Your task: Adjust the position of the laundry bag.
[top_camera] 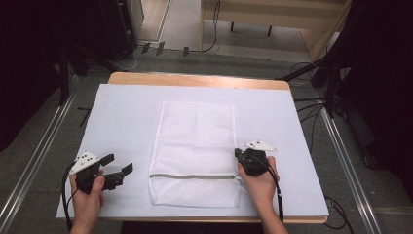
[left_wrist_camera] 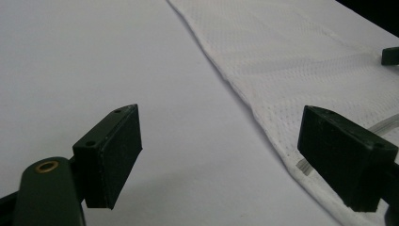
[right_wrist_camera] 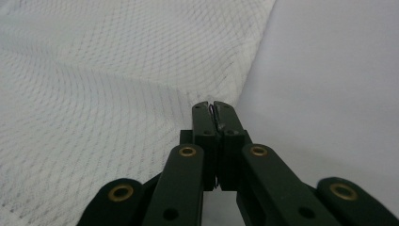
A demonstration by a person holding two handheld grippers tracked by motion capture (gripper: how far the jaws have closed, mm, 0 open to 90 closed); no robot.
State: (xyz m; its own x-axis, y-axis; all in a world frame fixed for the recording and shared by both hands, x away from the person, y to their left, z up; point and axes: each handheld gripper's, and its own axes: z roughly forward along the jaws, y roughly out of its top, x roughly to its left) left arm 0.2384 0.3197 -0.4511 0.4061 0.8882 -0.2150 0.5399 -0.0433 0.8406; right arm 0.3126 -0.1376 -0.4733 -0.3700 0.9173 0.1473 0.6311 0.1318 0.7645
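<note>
On the white sheet point(top_camera: 126, 117) that covers the wooden table point(top_camera: 195, 79) lies a white mesh laundry bag point(top_camera: 195, 146), flat, its long side running away from the person. A grey zipper point(top_camera: 192, 176) crosses the bag near its near end, from the left edge to the right edge.

Left gripper point(top_camera: 117, 169): held in the person's left hand point(top_camera: 87, 195) at the near left of the sheet, near the bag's left edge and apart from it. Its jaws are spread wide with nothing between them. In the left gripper view the left gripper point(left_wrist_camera: 221, 160) shows bare sheet point(left_wrist_camera: 94, 70) between the two pads, and the mesh bag point(left_wrist_camera: 301, 61) runs along the right side; the right pad stands in front of the bag's edge. A short piece of the zipper point(left_wrist_camera: 383, 125) shows beside that pad.

Right gripper point(top_camera: 238, 155): held in the person's right hand point(top_camera: 260, 183) at the bag's right edge, just beyond the right end of the zipper. A grey three-cornered plate point(top_camera: 260, 145) sits on top of it and a black cable point(top_camera: 277, 190) trails back along the forearm. In the right gripper view the right gripper point(right_wrist_camera: 215, 109) has its jaws pressed together, with a thin dark sliver caught between the tips; what that sliver is cannot be told. The tips rest at the bag's border, mesh point(right_wrist_camera: 117, 84) to the left and sheet point(right_wrist_camera: 339, 84) to the right.
</note>
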